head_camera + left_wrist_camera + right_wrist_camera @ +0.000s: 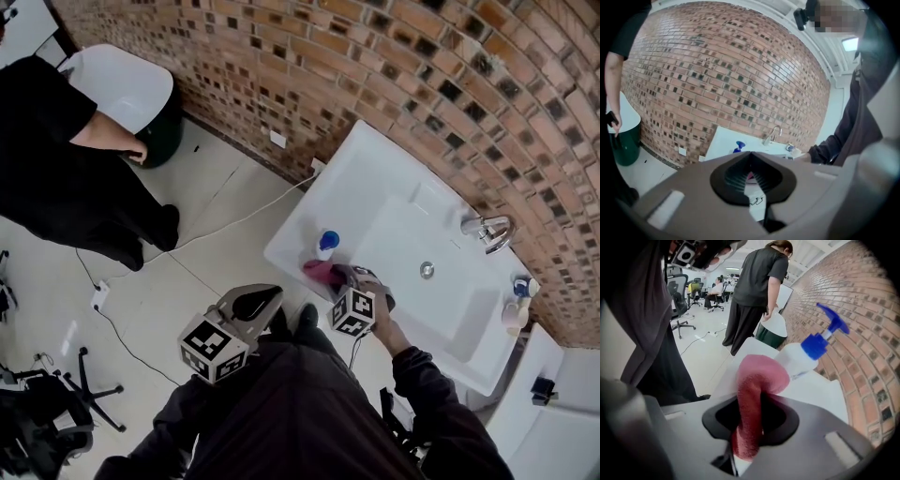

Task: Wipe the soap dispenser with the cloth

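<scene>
One cloth (761, 376) pinched in right claw (757, 401), partly hiding soap dispenser (801, 357); left claw (750, 154) closed.

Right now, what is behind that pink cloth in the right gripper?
A white soap dispenser with a blue pump, standing on the sink. The cloth covers its lower near side.

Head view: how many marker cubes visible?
2. One cube is on the left tool, over the floor. The other cube is on the right tool, at the sink front edge, gripping the pink cloth.
</scene>
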A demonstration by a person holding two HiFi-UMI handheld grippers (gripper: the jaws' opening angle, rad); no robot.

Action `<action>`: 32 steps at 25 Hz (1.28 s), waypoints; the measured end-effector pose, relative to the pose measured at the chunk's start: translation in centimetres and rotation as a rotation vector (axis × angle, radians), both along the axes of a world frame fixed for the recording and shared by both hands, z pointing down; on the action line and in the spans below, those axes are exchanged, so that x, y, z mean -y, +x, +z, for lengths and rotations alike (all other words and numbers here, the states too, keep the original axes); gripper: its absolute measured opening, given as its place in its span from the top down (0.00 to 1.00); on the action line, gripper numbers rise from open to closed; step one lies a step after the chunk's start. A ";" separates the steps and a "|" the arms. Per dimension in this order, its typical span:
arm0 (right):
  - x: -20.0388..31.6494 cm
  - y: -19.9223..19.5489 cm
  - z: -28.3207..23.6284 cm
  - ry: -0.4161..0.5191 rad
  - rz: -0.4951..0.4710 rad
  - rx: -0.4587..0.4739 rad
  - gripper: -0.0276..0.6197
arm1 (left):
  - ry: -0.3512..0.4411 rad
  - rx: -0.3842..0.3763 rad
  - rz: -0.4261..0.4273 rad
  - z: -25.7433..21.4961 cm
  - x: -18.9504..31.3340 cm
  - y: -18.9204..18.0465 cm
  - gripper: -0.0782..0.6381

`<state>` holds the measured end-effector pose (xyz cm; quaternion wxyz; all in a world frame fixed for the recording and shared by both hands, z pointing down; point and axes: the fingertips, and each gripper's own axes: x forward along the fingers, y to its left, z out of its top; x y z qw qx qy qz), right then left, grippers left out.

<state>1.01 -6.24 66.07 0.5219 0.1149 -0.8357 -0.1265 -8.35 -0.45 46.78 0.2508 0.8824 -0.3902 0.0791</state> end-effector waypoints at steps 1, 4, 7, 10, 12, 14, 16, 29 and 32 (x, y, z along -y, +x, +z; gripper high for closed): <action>-0.4 0.1 -1.0 -0.007 0.006 0.027 0.82 | -0.004 0.000 0.007 0.1 0.1 0.2 0.89; -1.3 1.1 -5.2 -0.083 0.105 0.176 0.82 | 0.000 0.004 0.025 0.2 0.7 0.6 0.89; -0.3 2.8 -9.1 -0.272 0.346 0.429 0.82 | 0.016 0.009 0.052 0.1 2.1 1.2 0.89; 2.3 3.2 -11.7 -0.595 0.607 0.732 0.82 | 0.046 0.041 0.092 0.1 4.6 2.3 0.89; 4.2 3.3 -11.7 -0.789 0.779 0.880 0.83 | 0.071 0.064 0.126 0.0 6.8 3.4 0.89; 5.7 3.4 -10.9 -0.902 0.908 0.968 0.83 | 0.094 0.079 0.154 -0.2 8.9 4.6 0.89; 6.5 2.9 -10.2 -0.984 0.956 1.016 0.83 | 0.097 0.088 0.174 0.0 10.6 5.8 0.89; 6.8 0.7 -1.8 -1.083 0.991 0.791 0.83 | -0.056 0.093 0.183 4.3 12.4 7.3 0.89; 6.8 0.8 -0.5 -1.074 0.987 0.740 0.83 | -0.070 0.088 0.186 4.7 12.3 7.3 0.89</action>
